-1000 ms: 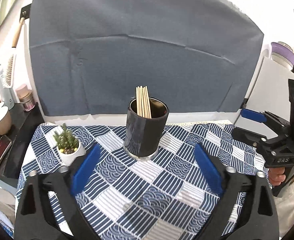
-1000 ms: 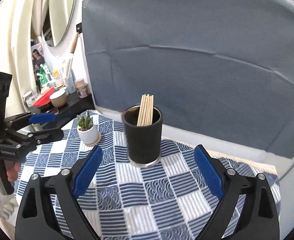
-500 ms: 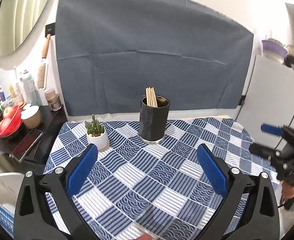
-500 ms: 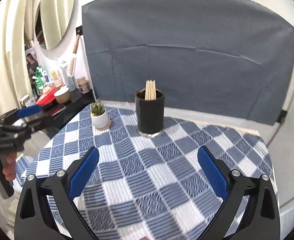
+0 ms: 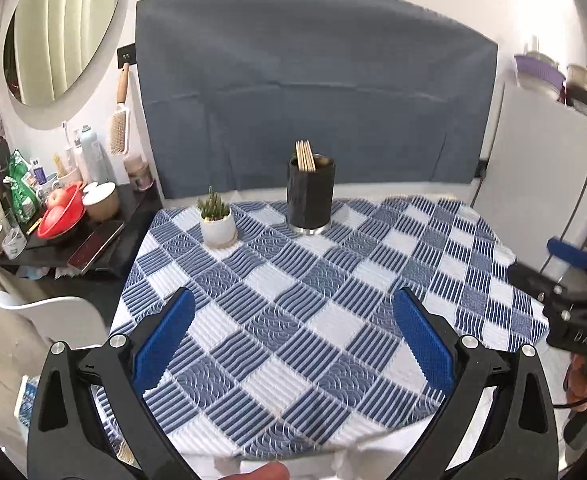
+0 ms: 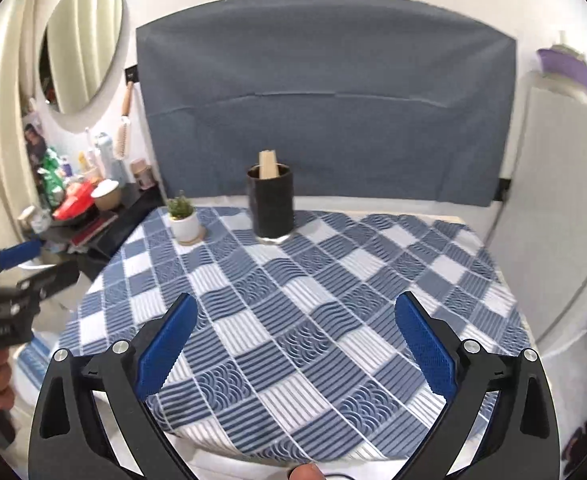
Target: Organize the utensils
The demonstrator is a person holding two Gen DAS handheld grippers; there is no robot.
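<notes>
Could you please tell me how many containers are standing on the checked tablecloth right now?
2: a black utensil holder with chopsticks at the far middle, and a small white plant pot to its left. Nothing seems hidden.

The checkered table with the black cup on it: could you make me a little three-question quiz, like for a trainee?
1. True or false: the chopsticks stand upright inside the black cup.
2. The potted plant sits on which side of the cup in the left wrist view? A) left B) right C) behind
3. Fill in: the left claw and right claw are both ____ and hold nothing above the checkered tablecloth.

Key: 1 true; 2 A; 3 open.
</notes>
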